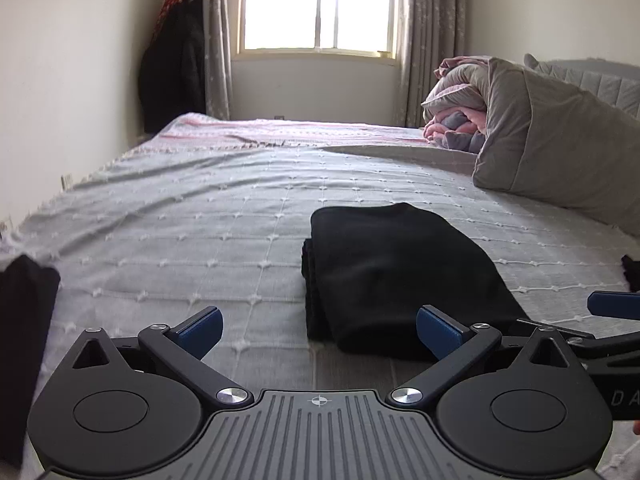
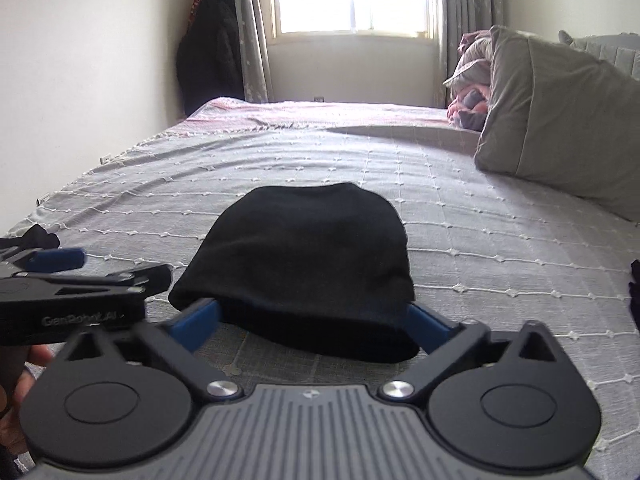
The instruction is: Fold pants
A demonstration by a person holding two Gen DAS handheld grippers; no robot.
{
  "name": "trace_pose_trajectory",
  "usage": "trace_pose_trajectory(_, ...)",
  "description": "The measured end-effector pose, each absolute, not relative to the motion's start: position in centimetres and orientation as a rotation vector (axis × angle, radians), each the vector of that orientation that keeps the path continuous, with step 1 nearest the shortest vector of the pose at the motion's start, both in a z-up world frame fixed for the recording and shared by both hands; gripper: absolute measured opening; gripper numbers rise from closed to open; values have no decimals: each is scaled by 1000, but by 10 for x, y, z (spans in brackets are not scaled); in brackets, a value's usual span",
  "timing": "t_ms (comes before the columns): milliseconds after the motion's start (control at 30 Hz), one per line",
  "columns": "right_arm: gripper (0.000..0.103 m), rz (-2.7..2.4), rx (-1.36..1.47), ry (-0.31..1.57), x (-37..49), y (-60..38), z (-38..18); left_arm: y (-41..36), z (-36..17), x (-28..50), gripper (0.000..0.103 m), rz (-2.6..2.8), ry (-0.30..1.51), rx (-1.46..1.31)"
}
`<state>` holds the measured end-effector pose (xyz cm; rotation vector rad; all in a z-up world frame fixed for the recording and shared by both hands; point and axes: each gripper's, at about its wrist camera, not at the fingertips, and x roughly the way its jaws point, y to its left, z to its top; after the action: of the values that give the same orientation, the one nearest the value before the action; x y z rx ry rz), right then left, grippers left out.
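Folded pants [image 2: 296, 264] – near edge hidden behind right gripper [image 2: 316, 330].

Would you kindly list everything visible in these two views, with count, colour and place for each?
pants: one, black, folded into a stack on the bed, just ahead of both tools
bedspread: one, grey with a white tufted grid, covering the bed
pink sheet: one, pink, at the far end of the bed
quilt: one, grey-brown, folded at the right side of the bed
blanket bundle: one, pink and grey, beside the quilt
window: one, bright, in the far wall
curtains: two, grey, either side of the window
hanging coat: one, dark, in the left corner
left tool: one, black with blue pads, open, holding nothing
right tool: one, black with blue pads, open, at the near edge of the pants
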<state>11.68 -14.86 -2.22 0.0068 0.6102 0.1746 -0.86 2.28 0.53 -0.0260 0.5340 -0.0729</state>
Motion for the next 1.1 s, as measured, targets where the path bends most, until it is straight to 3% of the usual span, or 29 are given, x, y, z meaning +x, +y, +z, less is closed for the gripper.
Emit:
trace_pose_trajectory(433,90,97,1,587,69,-147,-33,19,-6,-51,103,-31,557,-48)
trace_pose_trajectory(1100,90,-4,10,619,78,-163,-59,17,-34,-40,103,-4,603,-8)
